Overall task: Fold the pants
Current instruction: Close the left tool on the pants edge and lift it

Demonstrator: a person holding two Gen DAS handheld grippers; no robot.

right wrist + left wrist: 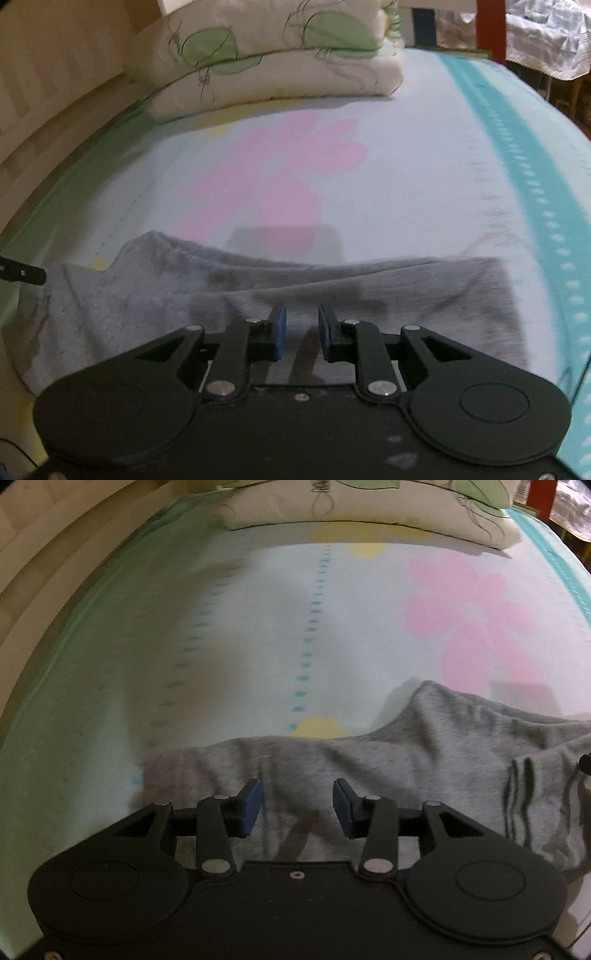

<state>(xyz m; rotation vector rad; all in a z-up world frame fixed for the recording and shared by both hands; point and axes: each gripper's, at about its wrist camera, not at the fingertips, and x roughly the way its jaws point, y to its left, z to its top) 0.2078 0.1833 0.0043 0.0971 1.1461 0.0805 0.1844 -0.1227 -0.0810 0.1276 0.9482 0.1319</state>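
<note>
Grey pants [406, 753] lie crumpled on the bed, with dark stripes on the side at the right of the left wrist view. They also fill the lower half of the right wrist view [155, 302]. My left gripper [297, 806] is open, its blue pads over the grey cloth, holding nothing. My right gripper [302, 330] is open with a narrower gap, above the pants' middle, holding nothing. A black part of the left gripper [22, 275] shows at the left edge of the right wrist view.
The bed sheet [258, 627] is pale with pink and yellow flowers and teal dotted lines. A folded quilt [266, 66] with green leaves lies at the far end. A cream wall panel [44, 554] runs along the left. A red post [491, 26] stands at the far right.
</note>
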